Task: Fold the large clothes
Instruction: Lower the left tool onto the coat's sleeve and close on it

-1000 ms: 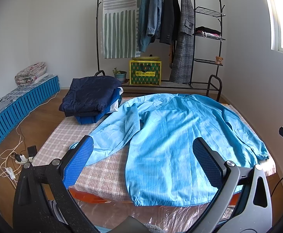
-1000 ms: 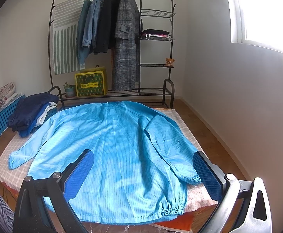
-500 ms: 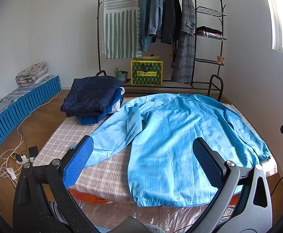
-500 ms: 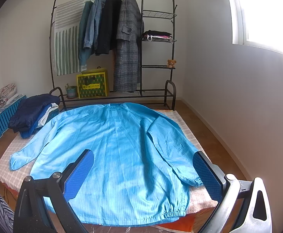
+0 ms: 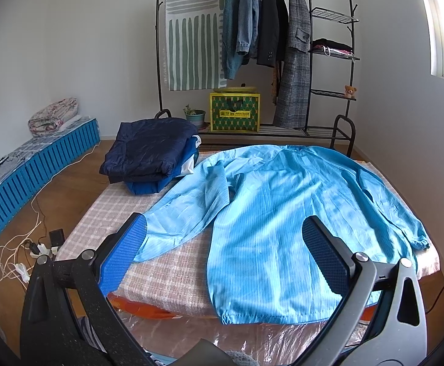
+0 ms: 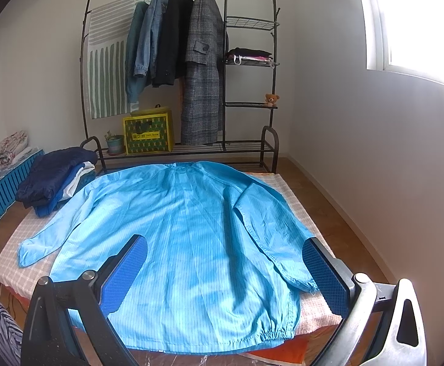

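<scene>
Left wrist view: light blue jacket (image 5: 282, 213) lies spread flat, back up, on the checked pad (image 5: 173, 271), hem at the near edge, collar at the far edge. Both sleeves out to the sides; left sleeve (image 5: 188, 210) angles toward the near-left corner, right sleeve (image 6: 270, 231) runs along the right side with its cuff near the pad's near-right corner.

Step, as I read it: garment is laid out, folding not yet begun — no crease made, nothing lifted. Next move likely calls for a pinch on a sleeve cuff or a hem corner and carrying it across the body; thin fabric, so the jaws need to come down low to catch one layer.

Left gripper (image 5: 222, 253): jaws wide apart, nothing between them, above the near edge, not touching cloth. Right gripper (image 6: 225, 271): same — wide apart, empty, clear of the jacket.

Folded dark stack (image 5: 151, 158) sits on the far-left corner, apart from the left sleeve.
</scene>
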Demonstrator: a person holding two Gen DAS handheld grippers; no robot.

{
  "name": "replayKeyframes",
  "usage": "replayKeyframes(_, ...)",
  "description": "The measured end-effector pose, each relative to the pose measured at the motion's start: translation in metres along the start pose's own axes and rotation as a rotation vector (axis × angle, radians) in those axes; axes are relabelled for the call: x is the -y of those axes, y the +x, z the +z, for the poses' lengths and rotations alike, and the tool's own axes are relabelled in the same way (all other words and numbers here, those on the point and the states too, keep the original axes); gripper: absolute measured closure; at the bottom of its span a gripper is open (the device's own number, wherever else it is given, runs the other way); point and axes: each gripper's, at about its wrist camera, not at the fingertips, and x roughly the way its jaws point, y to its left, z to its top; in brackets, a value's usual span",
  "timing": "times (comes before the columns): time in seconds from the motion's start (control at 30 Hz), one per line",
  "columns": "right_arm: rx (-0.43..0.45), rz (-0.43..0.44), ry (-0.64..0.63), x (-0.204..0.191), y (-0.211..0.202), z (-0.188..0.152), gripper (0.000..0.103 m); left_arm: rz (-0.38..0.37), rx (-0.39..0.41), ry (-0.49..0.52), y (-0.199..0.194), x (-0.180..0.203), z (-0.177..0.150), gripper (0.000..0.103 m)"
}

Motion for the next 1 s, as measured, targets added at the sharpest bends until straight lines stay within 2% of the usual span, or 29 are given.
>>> replayKeyframes(0.3,0.005,0.033,0.003,-0.008,-0.002,0.003,0.0,0.031,0.011,0.01,-0.002,-0.011,0.006,0.0)
replayKeyframes(0.6,0.018,0.085,-0.018,-0.039,0.002,0.012,0.0,0.059,0.005,-0.005,0.022,-0.032,0.01,0.0)
replayKeyframes(0.73,0.086,0.079,-0.028,-0.06,0.002,0.014,0.0,0.064,-0.004,-0.021,0.037,-0.05,0.011,0.0)
replayKeyframes(0.83,0.127,0.111,-0.026,-0.076,0.001,0.014,0.0,0.059,-0.021,-0.04,0.051,-0.069,0.011,0.0)
replayKeyframes(1.0,0.134,0.167,-0.043,-0.105,0.007,0.013,0.0,0.013,-0.082,-0.072,0.087,-0.108,0.011,0.0)
